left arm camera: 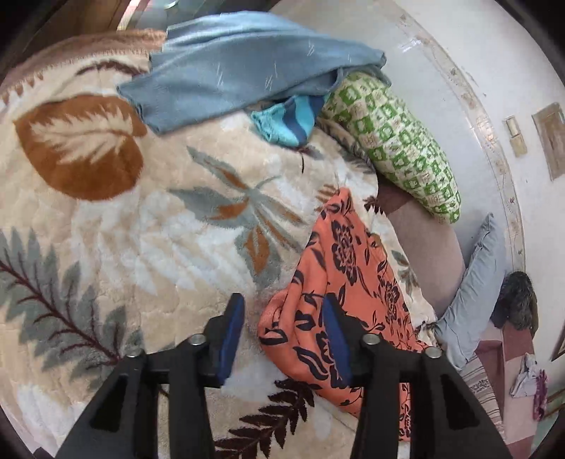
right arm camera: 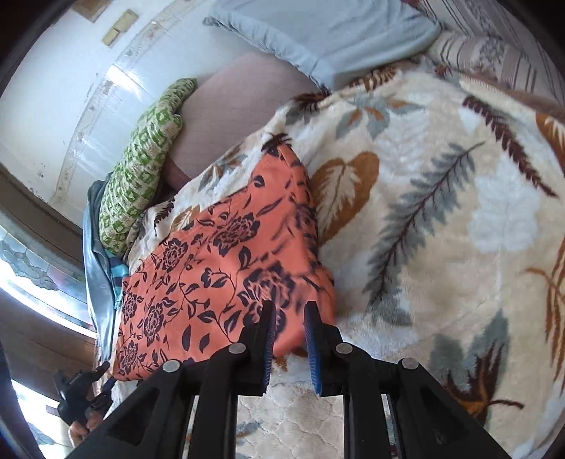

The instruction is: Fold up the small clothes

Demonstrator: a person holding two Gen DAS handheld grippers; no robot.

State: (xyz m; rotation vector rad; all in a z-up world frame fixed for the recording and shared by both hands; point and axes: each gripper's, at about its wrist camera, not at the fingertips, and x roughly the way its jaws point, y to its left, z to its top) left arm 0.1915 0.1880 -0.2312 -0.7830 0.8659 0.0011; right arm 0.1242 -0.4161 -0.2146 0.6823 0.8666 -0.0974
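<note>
A fluffy cream blanket (left arm camera: 148,226) with brown and gray leaves covered the bed. An orange cloth (left arm camera: 339,282) with dark flowers lay flat on it, near the bed's edge. Farther off lay a blue cloth (left arm camera: 229,67) and a small striped turquoise one (left arm camera: 289,123), beside a green and white pillow (left arm camera: 399,144). A gray-blue pillow (right arm camera: 328,31) leaned by the white wall (left arm camera: 494,53).

The left gripper (left arm camera: 284,339) hung over the orange cloth's edge, jaws wide apart and holding nothing. The right gripper (right arm camera: 289,339) had its jaws a little apart around the cloth's corner, not squeezing it.
</note>
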